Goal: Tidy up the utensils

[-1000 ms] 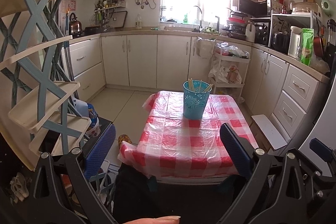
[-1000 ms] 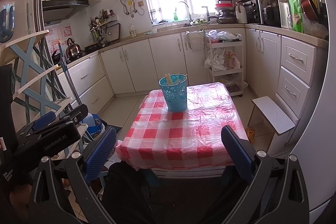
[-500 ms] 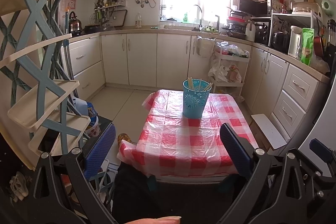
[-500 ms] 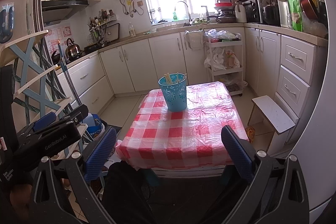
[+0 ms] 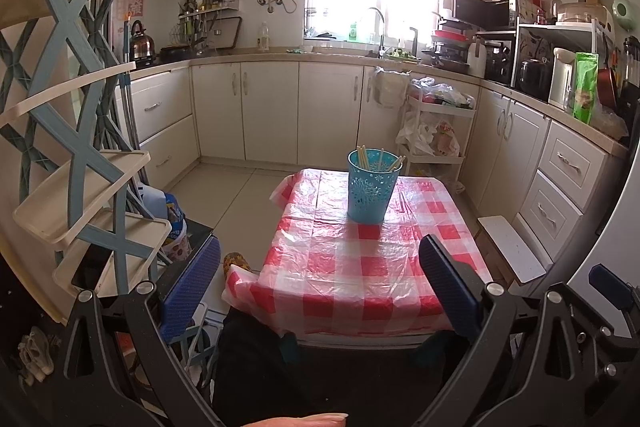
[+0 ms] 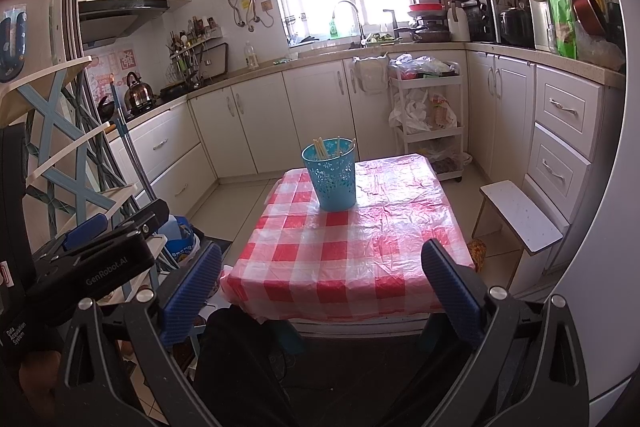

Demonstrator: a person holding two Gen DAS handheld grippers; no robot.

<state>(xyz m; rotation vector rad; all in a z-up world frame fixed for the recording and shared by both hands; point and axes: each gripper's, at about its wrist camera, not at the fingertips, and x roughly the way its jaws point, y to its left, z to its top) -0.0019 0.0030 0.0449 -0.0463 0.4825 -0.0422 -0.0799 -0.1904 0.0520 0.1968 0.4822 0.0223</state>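
The left claw point(image 5: 320, 279) hangs wide apart, nothing between its blue pads point(image 5: 191, 291), held back from the near edge of the surface point(image 5: 360, 275). The right claw point(image 6: 320, 283) is spread just as wide and empty too, also short of the near edge. In the right view the left claw's black body shows at about 9 o'clock, well apart from the cloth.

The surface wears a red-and-white checked cloth point(image 6: 352, 251) with a clear plastic sheet over it. On it, toward the far end at 12 o'clock from both claws, stands a teal cup point(image 5: 372, 187), upright, with cut-out patterns in its wall. Pale chopsticks point(image 5: 364, 158) stand inside it, leaning against the rim; how many I cannot tell. In the right view the cup point(image 6: 331, 177) sits a little toward 11 o'clock.

At 9 o'clock in the left view rises a blue-and-cream rack point(image 5: 76, 131). At 3 o'clock of the surface a small white stool point(image 6: 520, 219) stands on the floor, near the cabinets. Beyond the cup, at 1 o'clock, a white cart point(image 5: 436, 131) holds bags.
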